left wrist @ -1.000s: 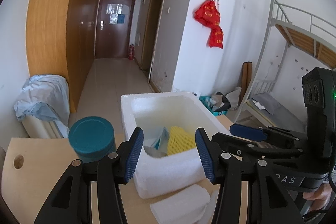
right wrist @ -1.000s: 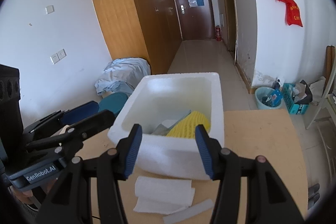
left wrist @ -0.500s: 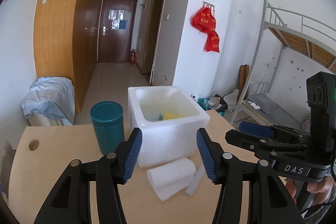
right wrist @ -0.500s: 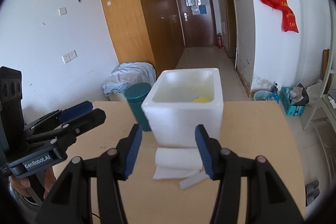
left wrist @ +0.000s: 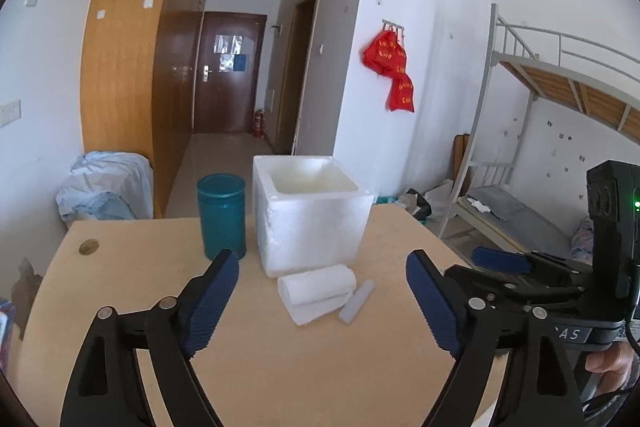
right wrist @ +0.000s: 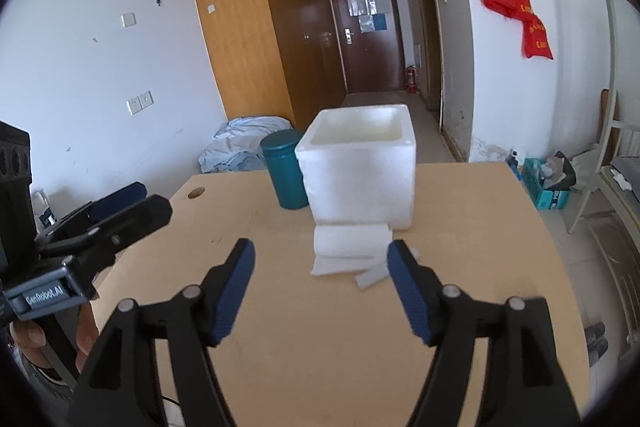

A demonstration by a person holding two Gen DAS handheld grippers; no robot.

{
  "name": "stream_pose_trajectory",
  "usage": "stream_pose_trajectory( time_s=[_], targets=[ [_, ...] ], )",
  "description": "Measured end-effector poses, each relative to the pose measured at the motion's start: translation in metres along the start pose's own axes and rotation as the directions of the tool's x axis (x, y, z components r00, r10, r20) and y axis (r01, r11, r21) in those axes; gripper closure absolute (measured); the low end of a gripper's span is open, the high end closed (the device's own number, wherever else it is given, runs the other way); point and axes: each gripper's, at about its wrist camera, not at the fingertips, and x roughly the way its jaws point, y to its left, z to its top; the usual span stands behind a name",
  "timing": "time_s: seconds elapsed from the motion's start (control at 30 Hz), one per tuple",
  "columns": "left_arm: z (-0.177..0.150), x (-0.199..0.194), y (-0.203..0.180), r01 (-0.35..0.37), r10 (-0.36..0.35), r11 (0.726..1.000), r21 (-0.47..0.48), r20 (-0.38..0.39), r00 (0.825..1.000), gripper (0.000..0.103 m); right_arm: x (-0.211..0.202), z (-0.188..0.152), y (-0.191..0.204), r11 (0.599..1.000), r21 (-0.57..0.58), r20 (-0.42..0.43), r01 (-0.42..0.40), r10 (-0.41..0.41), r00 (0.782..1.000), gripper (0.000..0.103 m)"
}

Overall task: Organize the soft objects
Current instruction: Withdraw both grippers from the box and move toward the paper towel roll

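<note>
1. Left gripper [left wrist: 322,301]: jaws stand wide apart and have just been opening; nothing lies between the blue pads, which hang above the bare wooden table [left wrist: 120,267].
2. Right gripper [right wrist: 321,293]: jaws likewise spread, somewhat less wide, and have just been opening; nothing is gripped. The right-hand fingertip overlaps the edge of the foam pieces in this view, but contact cannot be confirmed.
3. Rolled white foam sheet [left wrist: 316,289]: lies on the table ahead of both grippers, touching or just short of the near wall of the box. It is loosely folded with a flat flap underneath.
4. Small foam strip [left wrist: 356,301]: lies flat just beside the roll, on its right.
5. White foam box [left wrist: 310,219]: stands upright, open-topped, behind the roll near the middle of the table. Its contents cannot be seen from this angle.
6. Teal canister [left wrist: 221,215]: upright with lid on, just left of the box, with a narrow gap between them.
7. Each gripper shows at the edge of the other's view, held by a hand [right wrist: 28,341] at its grip.
8. Surroundings: a pale bundle of cloth [left wrist: 106,187] beyond the table's far left corner; red bags [left wrist: 390,71] hanging on the wall; a metal bunk frame [left wrist: 520,127] at right.
</note>
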Motion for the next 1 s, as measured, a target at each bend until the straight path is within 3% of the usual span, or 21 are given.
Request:
stream_pose_trajectory(
  time_s=[0.17,0.27,0.43,0.7,1.0],
  targets=[
    [-0.02,-0.027,-0.005,-0.027,0.027,1.0,0.005,0.002,1.0,0.014,-0.016,-0.018,0.005,1.0,0.003,0.002,0.01,-0.01,1.0,0.03],
    [-0.032,-0.04,-0.008,-0.034,0.034,0.999,0.013,0.01,0.999,0.006,-0.025,-0.028,0.008,1.0,0.003,0.008,0.005,-0.005,1.0,0.03],
    [-0.054,-0.049,-0.011,-0.033,0.033,0.999,0.017,0.019,0.999,0.0,-0.028,-0.047,0.013,1.0,-0.02,0.022,0.021,-0.021,1.0,0.026],
    [-0.086,-0.025,-0.012,-0.018,0.018,1.0,0.025,-0.004,1.0,0.0,-0.01,-0.071,0.001,0.999,0.0,0.028,0.036,-0.036,0.999,0.026],
    [-0.105,0.004,-0.006,-0.037,0.037,0.999,0.014,-0.009,0.999,0.0,0.018,-0.08,-0.009,0.999,0.044,-0.024,0.026,-0.025,0.999,0.026]
  ],
)
